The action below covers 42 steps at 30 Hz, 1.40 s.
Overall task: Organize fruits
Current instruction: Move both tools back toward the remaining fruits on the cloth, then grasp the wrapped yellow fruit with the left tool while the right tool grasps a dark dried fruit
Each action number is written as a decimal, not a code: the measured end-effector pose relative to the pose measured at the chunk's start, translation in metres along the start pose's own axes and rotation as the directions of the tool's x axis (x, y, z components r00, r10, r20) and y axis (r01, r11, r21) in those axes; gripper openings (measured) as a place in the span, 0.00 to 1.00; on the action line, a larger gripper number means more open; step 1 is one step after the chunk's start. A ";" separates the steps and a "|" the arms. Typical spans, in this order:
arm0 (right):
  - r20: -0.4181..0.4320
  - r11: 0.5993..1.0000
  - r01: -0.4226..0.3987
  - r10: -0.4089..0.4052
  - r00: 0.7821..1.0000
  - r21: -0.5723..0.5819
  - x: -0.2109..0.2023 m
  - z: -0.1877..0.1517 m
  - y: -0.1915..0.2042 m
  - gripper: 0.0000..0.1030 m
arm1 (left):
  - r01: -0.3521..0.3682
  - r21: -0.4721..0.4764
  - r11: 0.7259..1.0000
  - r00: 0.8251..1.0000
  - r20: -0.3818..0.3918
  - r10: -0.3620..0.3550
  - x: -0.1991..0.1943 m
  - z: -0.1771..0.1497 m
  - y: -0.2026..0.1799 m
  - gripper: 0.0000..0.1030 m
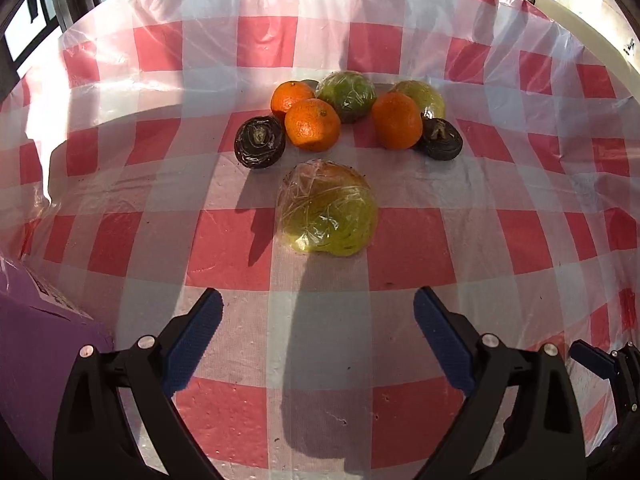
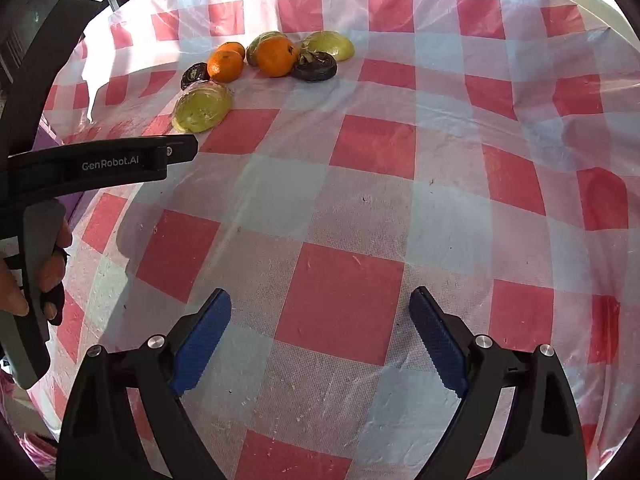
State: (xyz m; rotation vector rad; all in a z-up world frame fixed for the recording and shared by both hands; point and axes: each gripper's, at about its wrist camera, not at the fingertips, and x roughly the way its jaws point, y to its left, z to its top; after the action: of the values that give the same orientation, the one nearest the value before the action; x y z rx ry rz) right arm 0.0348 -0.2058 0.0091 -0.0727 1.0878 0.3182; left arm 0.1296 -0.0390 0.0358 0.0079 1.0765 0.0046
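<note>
A plastic-wrapped yellow-green fruit [image 1: 327,209] lies nearest, straight ahead of my open, empty left gripper [image 1: 318,308]. Behind it sit three oranges [image 1: 312,124], [image 1: 291,98], [image 1: 397,121], two dark purple fruits [image 1: 259,142], [image 1: 441,139] and two more wrapped green fruits [image 1: 347,95], [image 1: 422,99]. In the right wrist view the same cluster lies far off at upper left, with the near wrapped fruit [image 2: 202,106] and an orange [image 2: 277,56]. My right gripper [image 2: 320,312] is open and empty over bare cloth.
A red-and-white checked plastic tablecloth [image 1: 224,240] covers the table. A purple box [image 1: 36,344] stands at the left gripper's lower left. The left gripper's body [image 2: 100,164] and the hand holding it [image 2: 52,264] fill the left edge of the right wrist view.
</note>
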 end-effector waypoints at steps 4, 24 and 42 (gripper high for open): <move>0.028 0.999 -0.004 0.005 1.000 -0.038 0.006 0.009 -0.003 0.85 | -0.016 -0.007 1.000 1.000 0.015 0.016 0.020 0.022 -0.003 0.94; 0.136 0.988 0.017 0.004 0.991 -0.153 0.074 0.141 -0.026 0.85 | -0.070 -0.160 0.985 0.989 0.118 0.090 0.045 0.024 0.017 0.98; 0.178 0.977 -0.024 0.063 0.982 -0.212 0.083 0.168 -0.006 0.41 | -0.073 -0.104 0.992 0.985 0.151 0.088 0.032 0.018 0.007 0.64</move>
State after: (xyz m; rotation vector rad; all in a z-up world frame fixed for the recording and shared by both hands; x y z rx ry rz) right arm 0.2158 -0.1574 0.0135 -0.2028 0.8712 0.4696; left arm 0.1607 -0.0315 0.0158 -0.0362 0.9188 0.1278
